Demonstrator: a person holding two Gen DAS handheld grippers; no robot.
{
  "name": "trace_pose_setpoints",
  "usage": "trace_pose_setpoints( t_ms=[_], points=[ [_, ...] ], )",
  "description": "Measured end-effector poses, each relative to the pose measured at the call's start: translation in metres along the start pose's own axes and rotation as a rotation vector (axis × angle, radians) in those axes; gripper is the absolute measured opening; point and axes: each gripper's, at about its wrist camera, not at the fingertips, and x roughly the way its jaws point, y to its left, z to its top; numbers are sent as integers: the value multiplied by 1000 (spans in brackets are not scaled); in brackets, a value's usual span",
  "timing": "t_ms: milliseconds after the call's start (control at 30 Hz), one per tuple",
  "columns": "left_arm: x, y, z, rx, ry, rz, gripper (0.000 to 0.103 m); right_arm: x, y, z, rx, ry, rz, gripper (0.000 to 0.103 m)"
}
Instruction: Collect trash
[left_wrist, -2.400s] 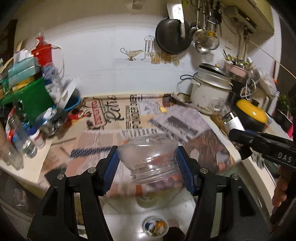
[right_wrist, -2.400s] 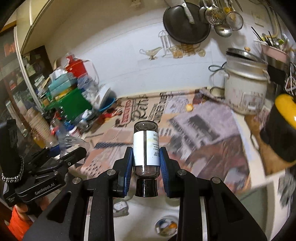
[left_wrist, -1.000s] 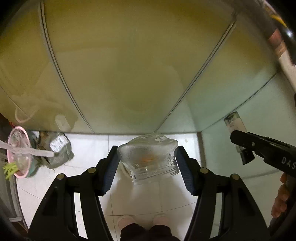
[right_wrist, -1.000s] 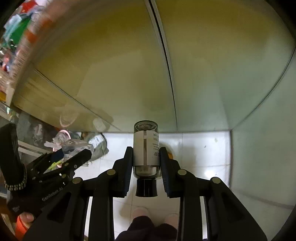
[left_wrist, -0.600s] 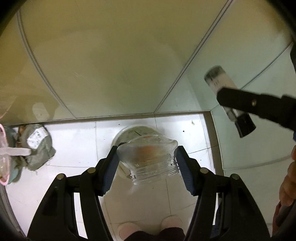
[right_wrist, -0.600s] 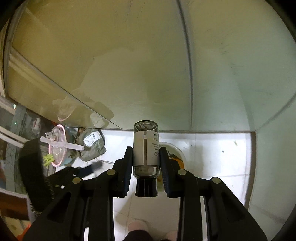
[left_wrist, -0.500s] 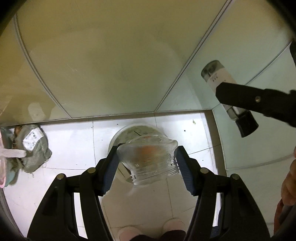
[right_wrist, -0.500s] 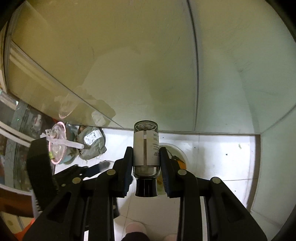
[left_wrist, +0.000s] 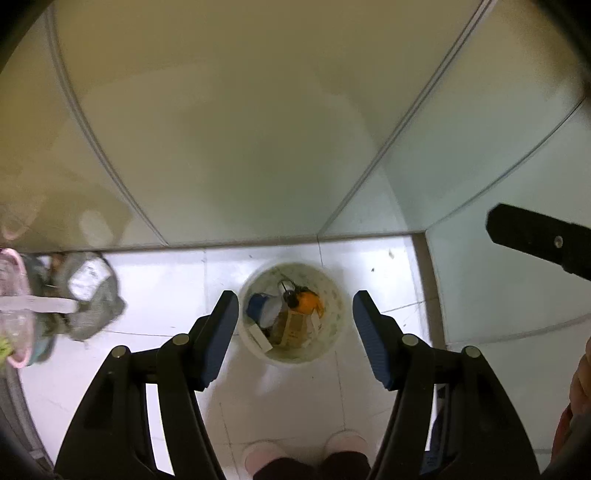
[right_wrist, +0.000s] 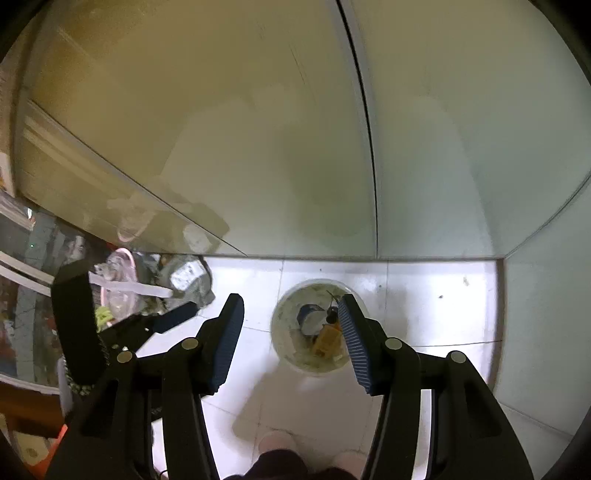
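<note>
The white trash bucket (left_wrist: 334, 295) stands on the white tiled floor (left_wrist: 166, 295), close to the foot of the pale cabinet doors (left_wrist: 221, 147) and near the corner where they meet a side panel. Inside it lie a small dark-capped bottle (left_wrist: 291, 295), something orange (left_wrist: 310, 302), a blue-and-white piece (left_wrist: 260, 308) and a brown carton (left_wrist: 293, 326); whether any clear glass lies among them cannot be made out.

The left gripper (left_wrist: 291, 334) hangs right above the bucket, its blue-padded fingers (left_wrist: 218, 332) apart with nothing between them. The right gripper (right_wrist: 291, 341) hangs just to the bucket's left side in its own view, its right finger overlapping the rim; its jaws are opening and they too hold nothing.

Judging from this, both claws are empty over the bucket, so this round of dropping looks done. What is left cannot be judged from here, since only the floor is in sight. At the floor's left edge sit a crumpled grey bag (left_wrist: 92, 295) and a pink-rimmed cup (left_wrist: 14, 295) with a white straw; these may be rubbish to pick up too, though that is a guess. The person's pink slippers (left_wrist: 343, 448) show at the bottom edge.
</note>
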Motion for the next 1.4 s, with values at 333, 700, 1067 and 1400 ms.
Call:
trace_pose_setpoints(
  t_ms=[333, 700, 1067, 1400],
  points=[
    [-299, -55, 68, -13, -276, 43, 63, -263, 96, 54, -179, -250, -96, 50],
    [-595, -112, 48, 11, -703, 41, 72, -519, 202, 22, -383, -630, -88, 50],
    [-712, -120, -46, 47, -839, -24, 99, -586, 255, -70, -364, -771, -68, 85],
    [-744, -125, -108, 94, -837, -7, 101, -595, 273, -113, -335, -788, -103, 103]
  ],
)
